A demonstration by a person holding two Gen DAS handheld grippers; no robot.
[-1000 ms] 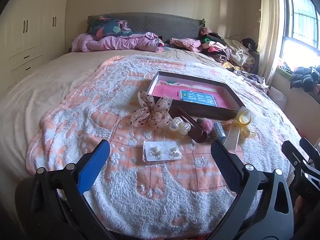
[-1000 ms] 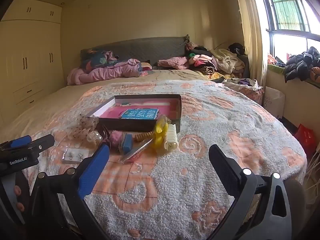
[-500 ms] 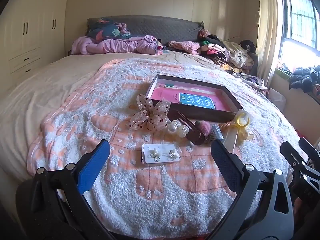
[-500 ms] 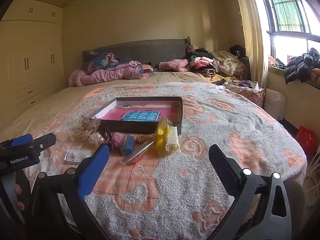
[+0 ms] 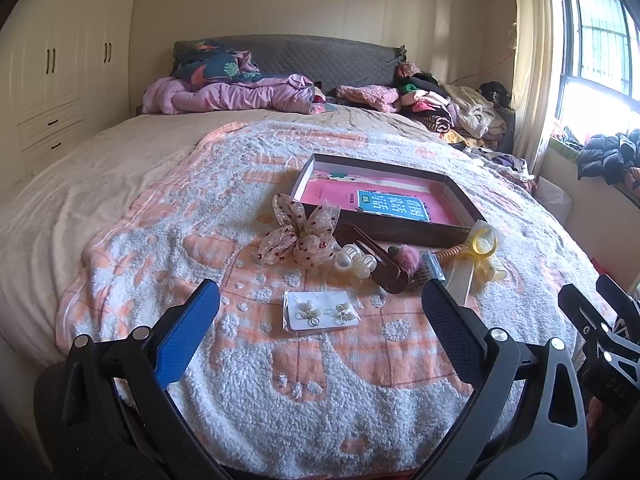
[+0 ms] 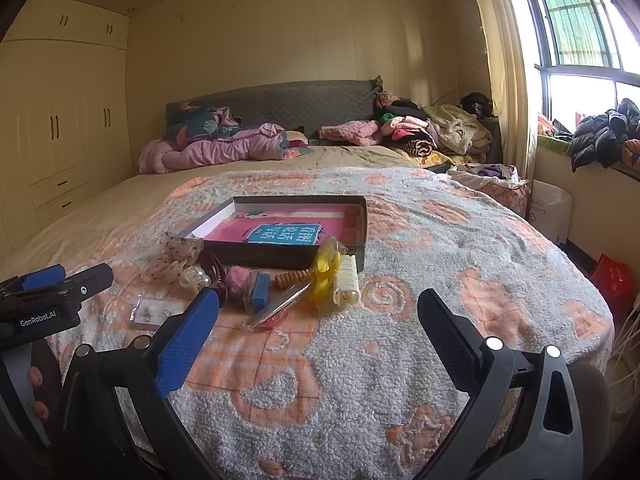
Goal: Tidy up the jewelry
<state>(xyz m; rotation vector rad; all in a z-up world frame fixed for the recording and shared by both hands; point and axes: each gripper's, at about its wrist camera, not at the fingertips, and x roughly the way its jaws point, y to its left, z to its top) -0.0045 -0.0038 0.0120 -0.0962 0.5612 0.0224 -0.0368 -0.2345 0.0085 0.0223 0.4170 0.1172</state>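
- Tray [image 5: 384, 236]: dark shallow box, centre of the left wrist view, on the blanket [image 5: 280, 380]. Holds only a pink liner and a blue printed card [image 5: 394, 205]; no accessory is visible inside.
- Earring card [image 5: 320, 312]: 2 pale earrings in a clear sleeve, lower centre of the frame, nearest the left gripper [image 5: 320, 320].
- Ribbon bow [image 5: 302, 230]: dotted sheer fabric, left of the tray's near corner.
- Pearl clip [image 5: 354, 261], dark brown clip [image 5: 380, 258], pink pom-pom [image 5: 406, 254]: clustered just right of the bow.
- Yellow clip [image 6: 326, 268] and white claw clip [image 6: 348, 278]: centre of the right wrist view, at the tray's near wall.
- Left gripper: jaws spread wide, empty.
- Right gripper [image 6: 318, 332]: jaws spread wide, empty.
- Progress, judged: sorting not begun; every piece lies outside the tray, all left to place.
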